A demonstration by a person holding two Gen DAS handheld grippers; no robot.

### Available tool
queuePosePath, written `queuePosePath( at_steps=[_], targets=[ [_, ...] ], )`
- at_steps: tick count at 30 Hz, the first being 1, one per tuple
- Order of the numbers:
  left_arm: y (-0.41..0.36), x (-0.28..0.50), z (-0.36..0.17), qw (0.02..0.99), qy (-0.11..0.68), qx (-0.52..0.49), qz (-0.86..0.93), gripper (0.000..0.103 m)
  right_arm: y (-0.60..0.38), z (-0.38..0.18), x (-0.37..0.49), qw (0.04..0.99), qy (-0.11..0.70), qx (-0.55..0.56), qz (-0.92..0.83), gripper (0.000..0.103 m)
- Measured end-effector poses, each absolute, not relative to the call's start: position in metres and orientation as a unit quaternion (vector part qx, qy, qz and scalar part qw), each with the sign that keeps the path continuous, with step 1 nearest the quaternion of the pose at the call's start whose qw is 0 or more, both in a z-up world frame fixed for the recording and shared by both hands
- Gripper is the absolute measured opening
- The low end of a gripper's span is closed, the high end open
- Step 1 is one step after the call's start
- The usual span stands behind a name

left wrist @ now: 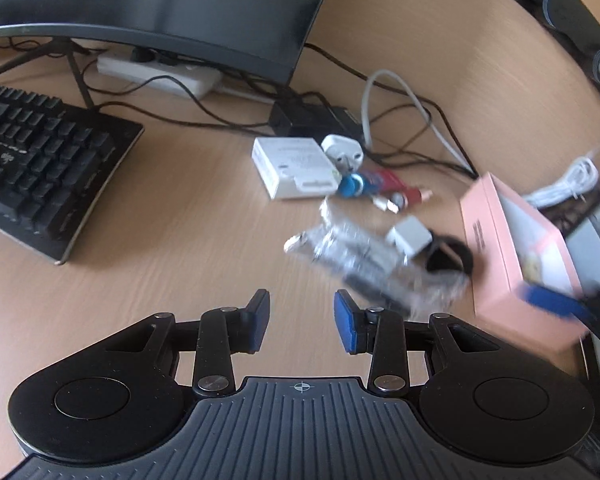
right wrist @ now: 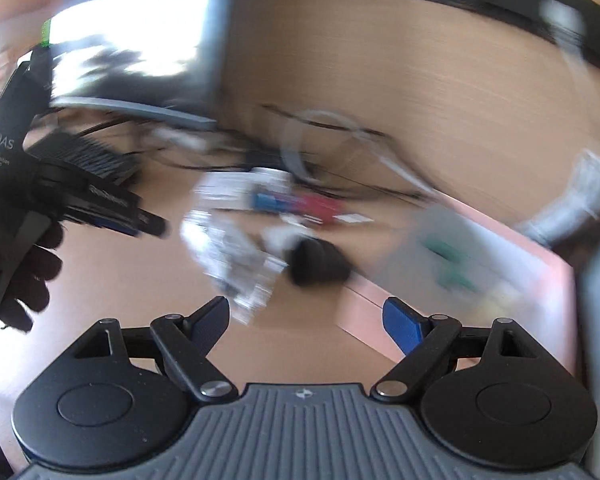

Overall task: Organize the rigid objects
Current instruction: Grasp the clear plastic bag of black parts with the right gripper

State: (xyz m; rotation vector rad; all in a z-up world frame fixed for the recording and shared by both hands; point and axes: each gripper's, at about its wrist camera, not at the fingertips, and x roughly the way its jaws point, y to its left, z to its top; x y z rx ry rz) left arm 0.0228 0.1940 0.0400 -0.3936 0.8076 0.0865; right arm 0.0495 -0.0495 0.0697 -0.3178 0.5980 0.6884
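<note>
Both your left gripper [left wrist: 302, 322] and right gripper [right wrist: 306, 322] hang empty, fingers spread; slow down; settle above the pink box [left wrist: 516, 256] clutter before closing.

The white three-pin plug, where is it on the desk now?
In the left wrist view, the white three-pin plug lies right of centre on the desk, touching the white box on its left, just above the blue reel.

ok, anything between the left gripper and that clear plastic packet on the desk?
Nothing visible. The left gripper is open and empty, with only bare desk between it and the plastic packet ahead to its right.
</note>
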Motion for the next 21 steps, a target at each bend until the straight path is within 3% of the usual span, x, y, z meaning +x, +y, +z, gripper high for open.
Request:
queuePosePath(
  at_steps=[3,8,10,12,17,21],
  targets=[
    [0.204,0.006,0.044,0.904,0.390,-0.175,0.025,0.039,-0.003,0.060,0.065,0.861,0.295,-0.184,0.372,0.058],
    [0.223,-0.004,0.048,0.905,0.386,-0.177,0.026,0.039,0.057,0.036,0.088,0.840,0.314,-0.220,0.383,0.045],
    [0.229,0.001,0.048,0.906,0.382,-0.180,0.027,0.039,0.064,0.028,0.090,0.834,0.339,-0.222,0.374,0.024],
    [0.228,0.014,0.048,0.907,0.381,-0.180,0.015,0.039,0.059,0.030,0.080,0.835,0.343,-0.216,0.372,0.017],
    [0.198,0.061,0.054,0.919,0.369,-0.134,-0.050,0.039,0.021,0.031,0.056,0.840,0.373,-0.186,0.348,0.014],
    [0.160,0.101,0.052,0.911,0.388,-0.017,-0.140,0.039,-0.013,0.032,0.042,0.850,0.390,-0.158,0.316,0.014]
  ],
)
